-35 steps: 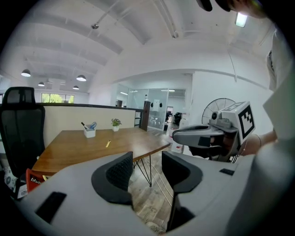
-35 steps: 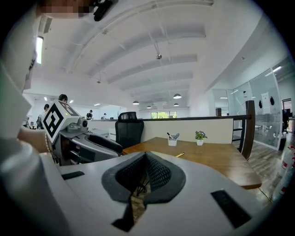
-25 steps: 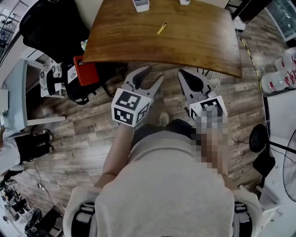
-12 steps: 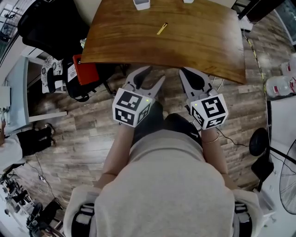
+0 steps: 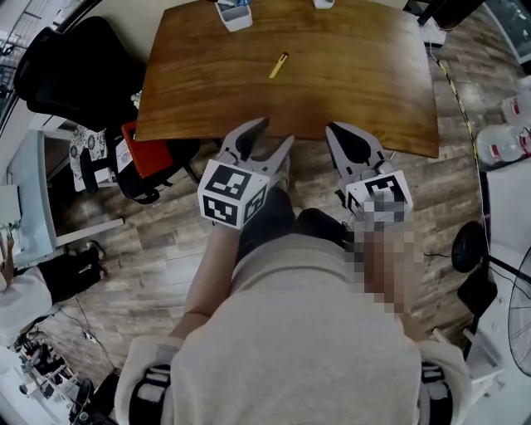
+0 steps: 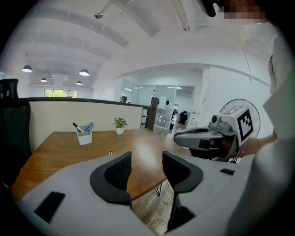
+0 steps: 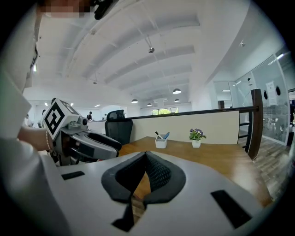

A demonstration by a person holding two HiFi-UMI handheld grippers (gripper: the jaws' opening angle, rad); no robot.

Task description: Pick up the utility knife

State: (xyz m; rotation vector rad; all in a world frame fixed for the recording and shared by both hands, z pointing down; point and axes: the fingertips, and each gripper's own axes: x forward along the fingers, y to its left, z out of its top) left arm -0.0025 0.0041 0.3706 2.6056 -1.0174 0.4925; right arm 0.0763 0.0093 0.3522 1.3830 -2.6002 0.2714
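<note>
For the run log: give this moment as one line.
left gripper: opening, empty | right gripper: shut, empty | utility knife: on table, untouched

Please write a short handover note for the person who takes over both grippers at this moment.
Left gripper: empty, jaws opening, near the front edge of the wooden table.
Right gripper: shut, empty, beside it.
Utility knife: lying on the table toward the far side, short of the pen cup, untouched.
Done: nothing yet.
Left: reach over the table, close on the knife, lift it.
</note>
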